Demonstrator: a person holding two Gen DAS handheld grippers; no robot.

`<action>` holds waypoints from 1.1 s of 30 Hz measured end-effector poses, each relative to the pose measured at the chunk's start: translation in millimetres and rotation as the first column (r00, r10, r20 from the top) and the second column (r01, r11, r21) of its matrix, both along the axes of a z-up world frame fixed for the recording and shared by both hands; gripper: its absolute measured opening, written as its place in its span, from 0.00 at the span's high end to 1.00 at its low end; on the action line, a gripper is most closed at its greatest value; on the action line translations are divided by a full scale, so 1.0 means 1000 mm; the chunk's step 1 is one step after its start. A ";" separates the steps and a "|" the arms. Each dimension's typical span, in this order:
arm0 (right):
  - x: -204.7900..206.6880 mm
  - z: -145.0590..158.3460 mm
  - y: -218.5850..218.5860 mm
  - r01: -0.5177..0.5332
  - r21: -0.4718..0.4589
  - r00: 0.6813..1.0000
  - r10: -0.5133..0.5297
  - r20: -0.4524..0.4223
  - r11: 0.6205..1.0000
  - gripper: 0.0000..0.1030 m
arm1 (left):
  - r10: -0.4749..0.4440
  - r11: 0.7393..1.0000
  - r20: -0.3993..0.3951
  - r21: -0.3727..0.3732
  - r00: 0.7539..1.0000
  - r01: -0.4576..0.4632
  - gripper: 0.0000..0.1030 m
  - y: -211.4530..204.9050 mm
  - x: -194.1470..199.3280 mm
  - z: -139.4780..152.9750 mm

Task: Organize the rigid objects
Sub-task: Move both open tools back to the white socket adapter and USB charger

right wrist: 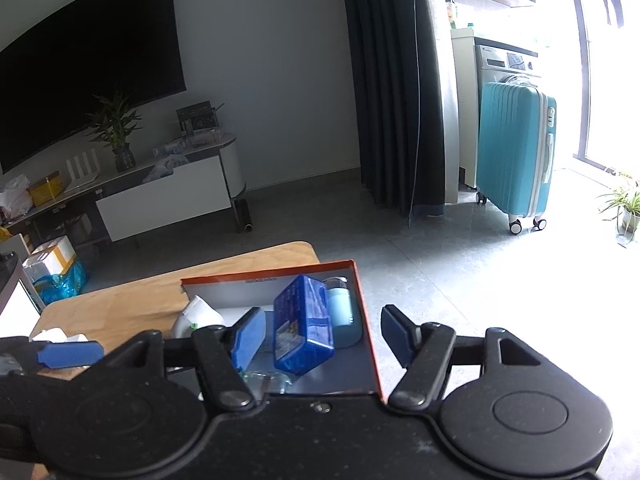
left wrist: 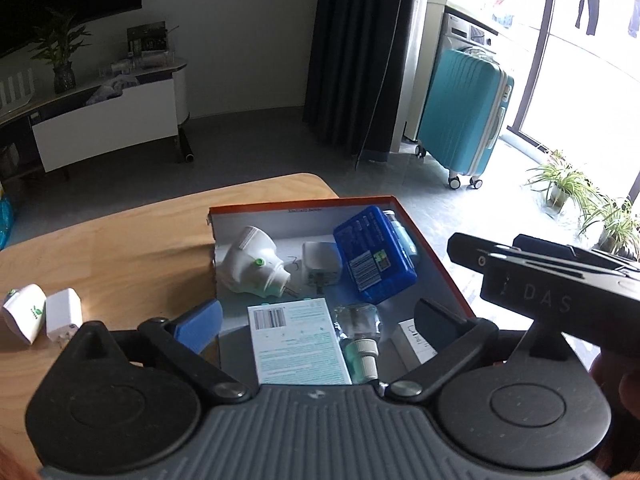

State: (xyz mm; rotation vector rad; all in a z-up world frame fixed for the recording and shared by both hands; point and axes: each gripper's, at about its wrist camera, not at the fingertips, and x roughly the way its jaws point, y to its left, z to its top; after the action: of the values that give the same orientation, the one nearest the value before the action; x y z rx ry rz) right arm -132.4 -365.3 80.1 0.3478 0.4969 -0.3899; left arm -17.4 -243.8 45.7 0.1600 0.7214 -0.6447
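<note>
An orange-rimmed open box [left wrist: 436, 248] sits on the wooden table [left wrist: 120, 240]. In it lie a blue case [left wrist: 374, 254], a white plug-in device with a green button [left wrist: 254, 266], a white adapter [left wrist: 320, 266], a white and teal carton [left wrist: 296, 340] and a small clear bottle [left wrist: 360, 332]. My left gripper [left wrist: 316, 320] is open and empty above the box's near part. My right gripper [right wrist: 324, 334] is open and empty over the same box [right wrist: 366, 320], with the blue case [right wrist: 302, 326] between its fingers' line of sight. Its body shows at right in the left wrist view [left wrist: 552, 280].
Two small white devices [left wrist: 40, 314] stand on the table left of the box. A teal suitcase [left wrist: 464, 112] stands on the floor beyond, near a dark curtain [left wrist: 360, 52]. A TV stand [left wrist: 100, 108] is at the far left. Potted plants [left wrist: 568, 188] sit by the window.
</note>
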 end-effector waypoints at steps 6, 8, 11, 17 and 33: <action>0.011 0.007 0.019 -0.038 -0.018 0.999 0.038 0.000 0.999 0.23 | 0.046 0.999 0.011 0.010 0.999 -0.046 0.00 0.025 0.004 0.004; 0.017 0.006 0.026 -0.057 -0.014 0.998 0.057 -0.003 0.998 0.23 | 0.069 0.997 0.013 0.023 0.998 -0.069 0.00 0.037 0.007 0.003; 0.025 0.002 0.040 -0.092 -0.008 0.996 0.092 -0.020 0.996 0.23 | 0.115 0.992 0.001 0.041 0.993 -0.115 0.00 0.057 0.012 -0.002; 0.048 -0.006 0.074 -0.168 0.017 0.984 0.169 -0.051 0.986 0.23 | 0.207 0.978 -0.029 0.047 0.978 -0.205 0.00 0.096 0.025 -0.007; 0.093 -0.013 0.150 -0.318 0.011 0.944 0.318 -0.092 0.948 0.23 | 0.334 0.942 -0.029 0.039 0.942 -0.332 0.00 0.167 0.050 -0.008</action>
State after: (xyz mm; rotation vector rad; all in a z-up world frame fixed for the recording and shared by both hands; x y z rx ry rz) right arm -39.1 -215.6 67.5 0.2400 0.6321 -0.0926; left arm 33.0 -76.6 37.2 0.0542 0.7726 -0.3121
